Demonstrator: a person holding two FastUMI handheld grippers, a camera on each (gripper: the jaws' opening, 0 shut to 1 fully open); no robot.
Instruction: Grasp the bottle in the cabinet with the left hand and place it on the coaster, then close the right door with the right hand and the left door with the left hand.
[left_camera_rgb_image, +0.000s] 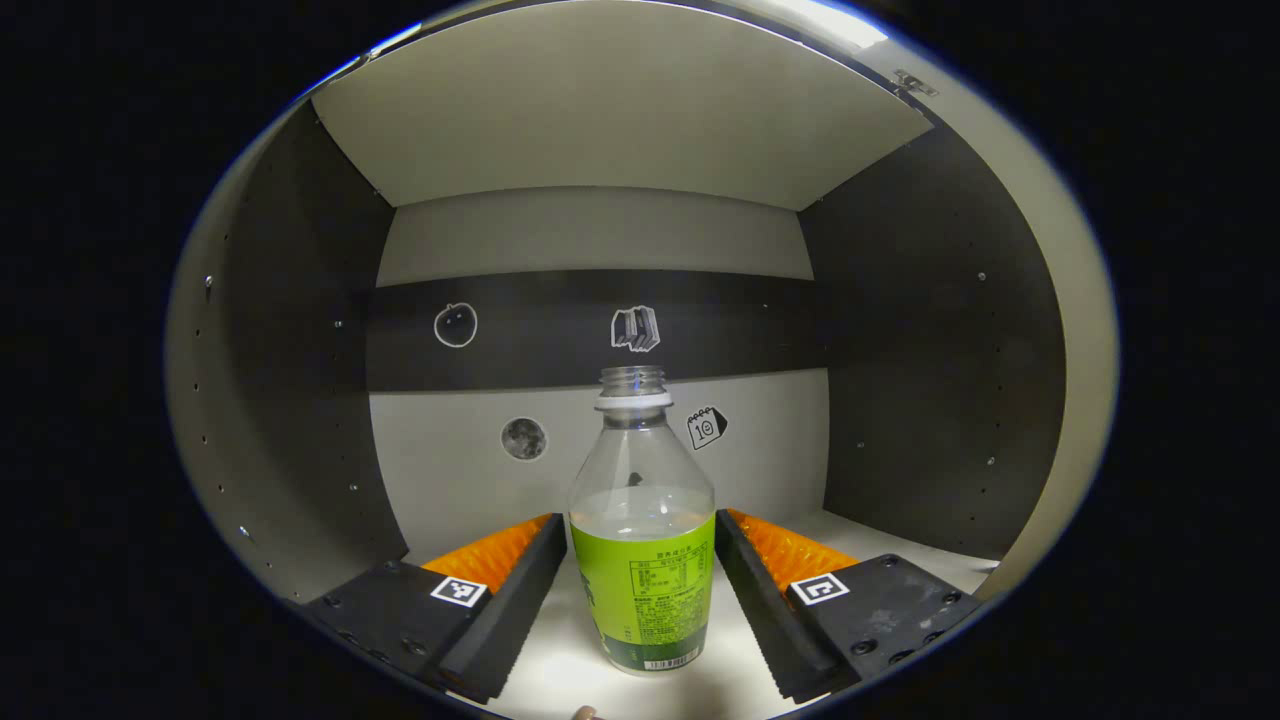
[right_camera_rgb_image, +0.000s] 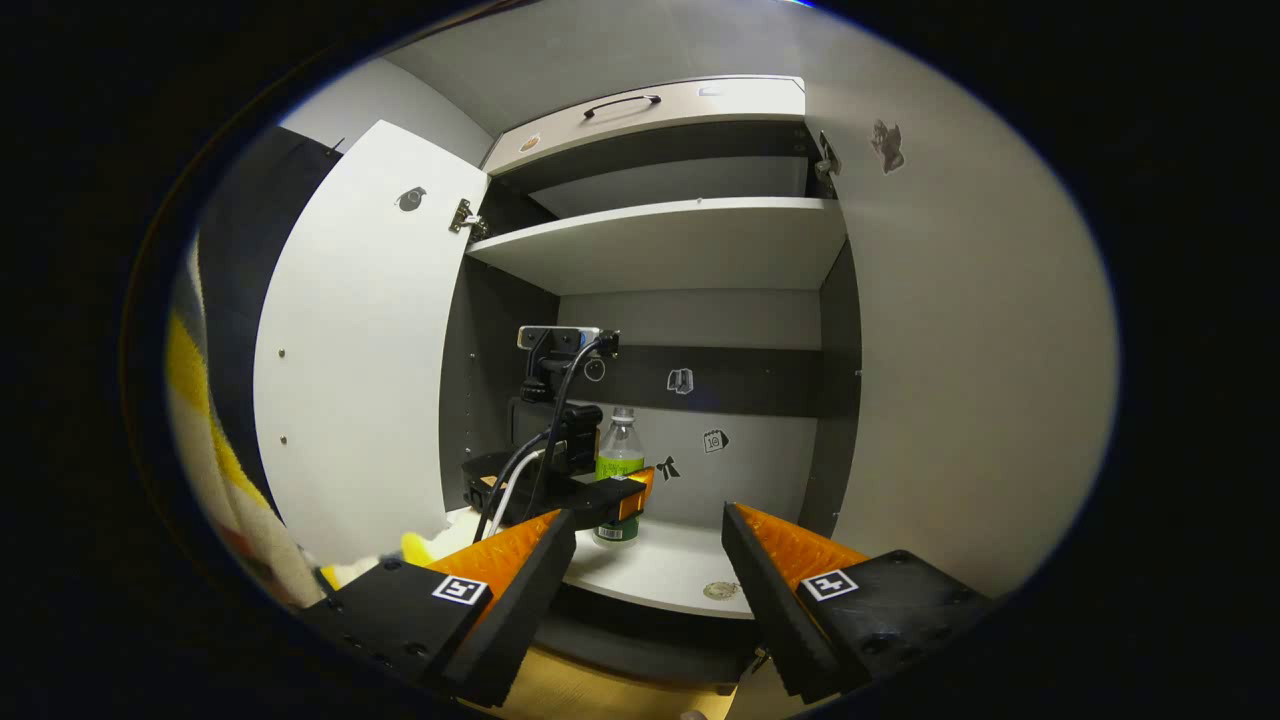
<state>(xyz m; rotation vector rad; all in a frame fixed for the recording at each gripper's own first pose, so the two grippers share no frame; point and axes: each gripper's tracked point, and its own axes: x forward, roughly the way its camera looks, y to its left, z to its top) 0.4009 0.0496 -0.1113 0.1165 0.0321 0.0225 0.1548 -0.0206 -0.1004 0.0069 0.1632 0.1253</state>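
The bottle (left_camera_rgb_image: 642, 530) stands upright on the white shelf (left_camera_rgb_image: 560, 680) inside the cabinet (left_camera_rgb_image: 900, 330). It has a green label, no cap, and some clear liquid inside. The left gripper (left_camera_rgb_image: 640, 590) is inside the cabinet with one finger on each side of the bottle. Its fingers are spread apart and are not touching the bottle. In the right gripper view, the right gripper (right_camera_rgb_image: 648, 575) waits outside the cabinet with its fingers wide apart, holding nothing. The left door (right_camera_rgb_image: 350, 340) and the right door (right_camera_rgb_image: 980, 340) both stand open.
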